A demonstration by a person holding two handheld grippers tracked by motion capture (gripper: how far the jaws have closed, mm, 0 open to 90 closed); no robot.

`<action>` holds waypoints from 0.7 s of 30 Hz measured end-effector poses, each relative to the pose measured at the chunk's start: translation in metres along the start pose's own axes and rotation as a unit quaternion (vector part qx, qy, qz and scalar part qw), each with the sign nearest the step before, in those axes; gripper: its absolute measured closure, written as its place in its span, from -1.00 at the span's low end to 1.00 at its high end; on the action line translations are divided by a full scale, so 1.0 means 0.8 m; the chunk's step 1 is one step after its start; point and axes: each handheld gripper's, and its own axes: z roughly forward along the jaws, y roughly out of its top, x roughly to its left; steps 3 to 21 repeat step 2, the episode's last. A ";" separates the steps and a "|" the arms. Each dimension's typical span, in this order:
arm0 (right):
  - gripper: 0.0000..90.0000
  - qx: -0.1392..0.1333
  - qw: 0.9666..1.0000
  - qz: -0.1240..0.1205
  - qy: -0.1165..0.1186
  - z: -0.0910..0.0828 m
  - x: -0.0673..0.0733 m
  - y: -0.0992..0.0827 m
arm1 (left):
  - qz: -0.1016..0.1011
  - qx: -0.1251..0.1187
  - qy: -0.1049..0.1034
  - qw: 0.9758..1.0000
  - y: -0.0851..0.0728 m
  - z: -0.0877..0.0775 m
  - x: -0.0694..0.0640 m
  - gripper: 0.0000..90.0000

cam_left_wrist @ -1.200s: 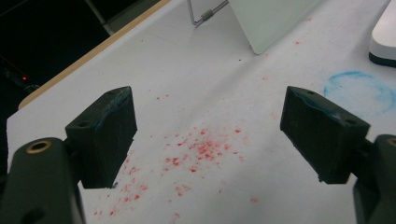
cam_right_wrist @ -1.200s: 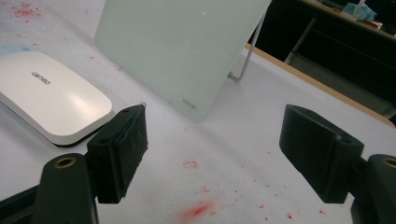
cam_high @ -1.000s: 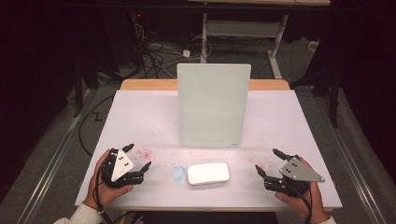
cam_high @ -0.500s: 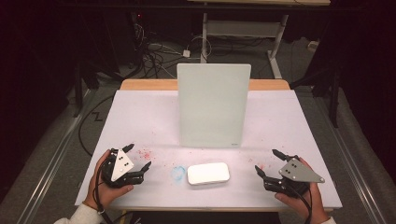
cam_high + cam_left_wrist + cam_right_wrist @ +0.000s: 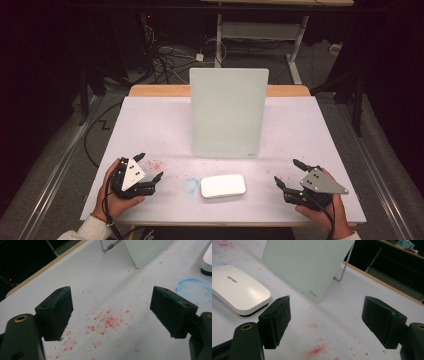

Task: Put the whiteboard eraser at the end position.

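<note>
both tongs sit wide and empty near the table's front edge: the left gripper [image 5: 148, 168] over scattered red marker specks [image 5: 105, 322], the right gripper [image 5: 290, 172] at the far side. between them, apart from both, lies the flat white rounded-rectangle eraser block [image 5: 223, 185], beside a faint blue scribbled ring [image 5: 190, 185]. behind it a pale green glass board [image 5: 228, 113] leans on a thin wire stand [image 5: 343, 270]. a hurried reach could likely knock that propped board over. the white-covered table [image 5: 150, 125] with a wooden back edge stands in a dark room; cables trail on the floor.
</note>
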 end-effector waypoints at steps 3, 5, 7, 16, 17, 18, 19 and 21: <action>-0.47 0.001 1.000 0.001 0.002 0.000 0.001 0.001 | -0.001 0.000 0.001 1.000 0.001 0.001 0.000 -0.60; -0.47 0.001 1.000 0.001 0.002 0.000 0.001 0.001 | -0.001 0.000 0.001 1.000 0.001 0.001 0.000 -0.60; -0.47 0.001 1.000 0.001 0.002 0.000 0.001 0.001 | -0.001 0.000 0.001 1.000 0.001 0.001 0.000 -0.60; -0.47 0.001 1.000 0.001 0.002 0.000 0.001 0.001 | -0.001 0.000 0.001 1.000 0.001 0.001 0.000 -0.60; -0.47 0.001 1.000 0.001 0.002 0.000 0.001 0.001 | -0.001 0.000 0.001 1.000 0.001 0.001 0.000 -0.60; -0.47 0.001 1.000 0.001 0.002 0.000 0.001 0.001 | -0.001 0.000 0.001 1.000 0.001 0.001 0.000 -0.60; -0.47 0.001 1.000 0.001 0.002 0.000 0.001 0.001 | -0.001 0.000 0.001 1.000 0.001 0.001 0.000 -0.60; -0.47 0.001 1.000 0.001 0.002 0.000 0.001 0.001 | -0.001 0.000 0.001 1.000 0.001 0.001 0.000 -0.60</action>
